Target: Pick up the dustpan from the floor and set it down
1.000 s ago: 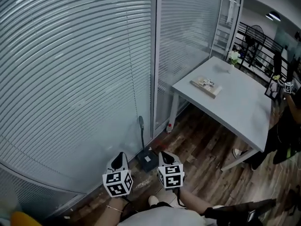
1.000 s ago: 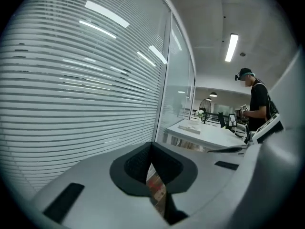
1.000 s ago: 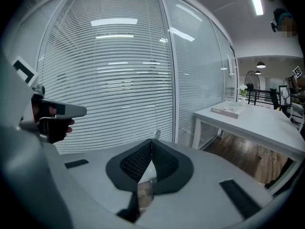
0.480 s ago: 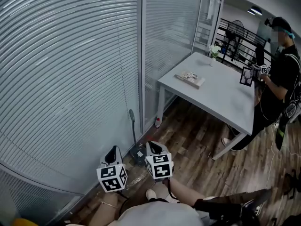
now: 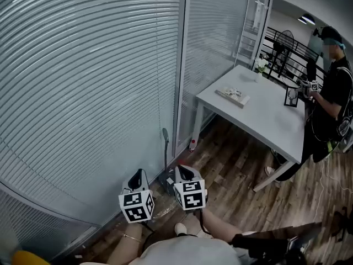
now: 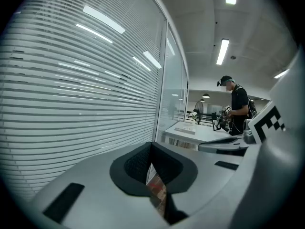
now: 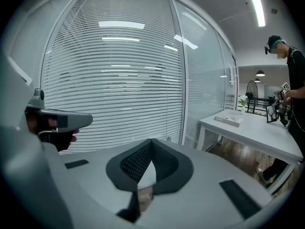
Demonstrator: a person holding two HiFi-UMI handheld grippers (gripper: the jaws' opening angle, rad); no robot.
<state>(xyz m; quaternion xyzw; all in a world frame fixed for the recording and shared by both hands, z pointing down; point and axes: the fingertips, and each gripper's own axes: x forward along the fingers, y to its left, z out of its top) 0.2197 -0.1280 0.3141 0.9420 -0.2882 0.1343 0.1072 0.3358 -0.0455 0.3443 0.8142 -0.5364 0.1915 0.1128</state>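
The dustpan (image 5: 167,179) is a dark pan on the wood floor by the glass wall, with a long thin handle (image 5: 165,142) standing upright. In the head view both grippers hover just in front of it. My left gripper (image 5: 139,174) is to the pan's left and my right gripper (image 5: 181,170) covers part of the pan. In the left gripper view the left gripper (image 6: 151,146) has its jaws meeting at the tips with nothing between them. The right gripper (image 7: 151,142) looks the same in its own view. Neither gripper view shows the dustpan.
A glass wall with blinds (image 5: 83,93) runs along the left. A white table (image 5: 259,120) stands at the right with a book (image 5: 231,96) and a picture frame (image 5: 291,96) on it. A person (image 5: 331,87) stands beyond the table. A small bottle (image 5: 192,145) sits by the table leg.
Both grippers have risen a little in front of the dustpan, which stays on the floor. The head view has swung, and a person has come into view at the right.
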